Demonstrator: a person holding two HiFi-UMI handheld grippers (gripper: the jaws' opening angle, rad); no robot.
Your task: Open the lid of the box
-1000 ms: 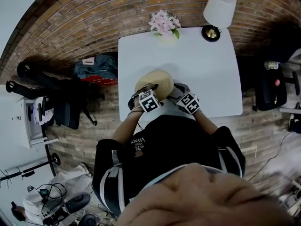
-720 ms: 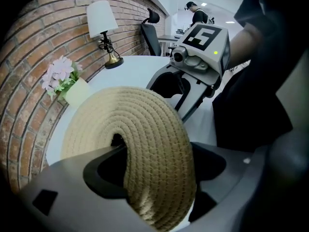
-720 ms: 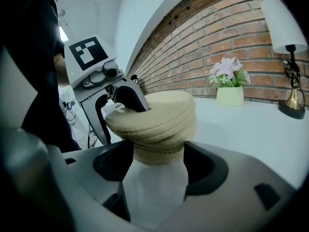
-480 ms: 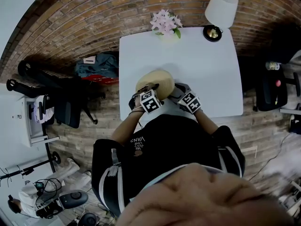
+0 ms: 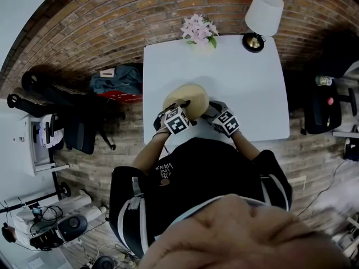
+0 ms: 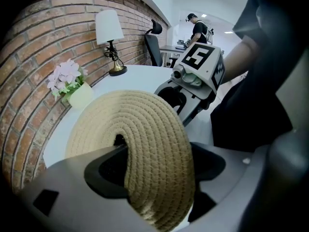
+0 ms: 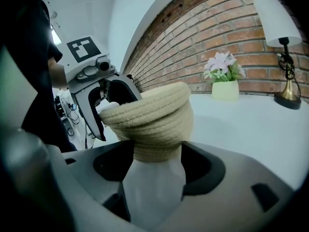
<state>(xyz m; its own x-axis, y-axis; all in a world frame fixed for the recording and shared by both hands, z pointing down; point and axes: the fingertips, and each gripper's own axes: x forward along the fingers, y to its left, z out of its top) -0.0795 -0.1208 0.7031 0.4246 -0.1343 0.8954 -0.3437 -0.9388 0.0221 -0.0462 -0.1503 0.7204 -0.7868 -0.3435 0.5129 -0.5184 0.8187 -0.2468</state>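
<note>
Near the edge of the table, the left gripper clamps the tilted woven lid; the right gripper pinches the box, best braced firmly during lifting.

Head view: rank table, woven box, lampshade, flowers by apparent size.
1. table
2. woven box and lampshade: look about alike, and the lampshade sits nearer the camera, so unranked
3. flowers

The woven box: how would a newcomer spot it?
Find the white table. At its near edge, between the left hand-held gripper and the right hand-held gripper, sits the woven box. It alone is round, straw-coloured coiled rope; the lamp and flower pot stand at the far edge.
</note>
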